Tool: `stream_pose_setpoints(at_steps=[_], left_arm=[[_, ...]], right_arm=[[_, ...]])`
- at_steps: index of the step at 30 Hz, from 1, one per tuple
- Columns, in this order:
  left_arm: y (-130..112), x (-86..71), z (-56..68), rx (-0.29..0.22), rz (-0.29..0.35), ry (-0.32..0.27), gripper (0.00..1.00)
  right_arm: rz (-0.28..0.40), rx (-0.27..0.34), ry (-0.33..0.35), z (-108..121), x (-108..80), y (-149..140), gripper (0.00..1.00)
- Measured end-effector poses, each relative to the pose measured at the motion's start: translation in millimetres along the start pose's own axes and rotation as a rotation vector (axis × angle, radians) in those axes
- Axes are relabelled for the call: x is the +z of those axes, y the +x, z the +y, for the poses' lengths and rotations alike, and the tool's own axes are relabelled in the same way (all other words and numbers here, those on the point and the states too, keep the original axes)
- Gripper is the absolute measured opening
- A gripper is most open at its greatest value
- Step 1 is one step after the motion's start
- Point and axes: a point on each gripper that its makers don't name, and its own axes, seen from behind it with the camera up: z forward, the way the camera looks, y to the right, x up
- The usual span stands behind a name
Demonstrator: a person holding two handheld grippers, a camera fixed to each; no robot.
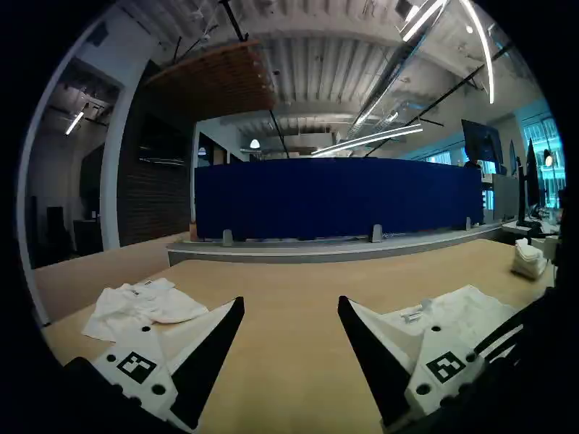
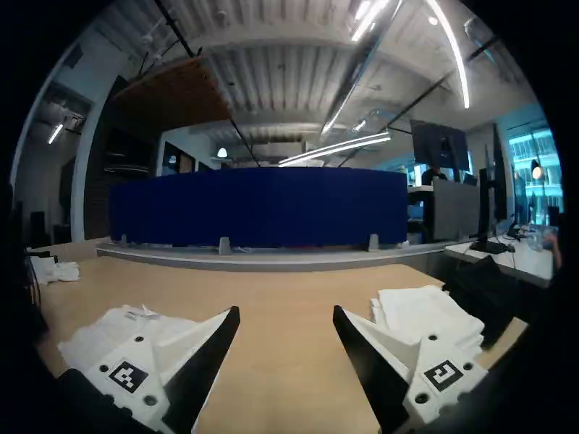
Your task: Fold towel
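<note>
In the left gripper view, a crumpled white towel [image 1: 141, 307] lies on the wooden table [image 1: 289, 289] just beyond the left finger. A flatter white towel [image 1: 463, 307] lies behind the right finger. My left gripper [image 1: 289, 304] is open above bare table, holding nothing. In the right gripper view, a spread white towel [image 2: 116, 325] lies at the lower left, partly hidden by the left finger. A stack of folded white towels [image 2: 423, 311] sits at the right near the table's edge. My right gripper [image 2: 284, 311] is open over the bare table [image 2: 289, 289] between them.
A blue partition [image 1: 333, 195] runs along the far edge of the table. A small pile of white cloth [image 1: 528, 260] sits at the far right in the left gripper view, and a similar white cloth pile [image 2: 58, 271] at the far left in the right gripper view. Monitors [image 2: 452, 206] stand on desks to the right.
</note>
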Motion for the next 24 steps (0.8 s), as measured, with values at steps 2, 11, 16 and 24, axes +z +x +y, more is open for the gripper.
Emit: stream_pose_setpoints(at_steps=[2,11,16,24], left_arm=[[9,-2.9,5.8,0.002,0.002,-0.002,0.96],[89,-16.6,12.6,-0.008,0.026,-0.03,0.96],[134,-23.7,10.0,-0.011,0.028,-0.041,0.96],[188,-26.8,6.8,-0.013,0.017,-0.06,0.96]], right_arm=[[-0.004,0.0,-0.003,0,-1.8,9,1.0],[0.024,0.006,-0.004,-8,-14.0,91,1.0],[0.034,-0.019,-0.023,-10,-20.1,141,1.0],[0.054,-0.036,-0.036,-15,-28.3,204,1.0]])
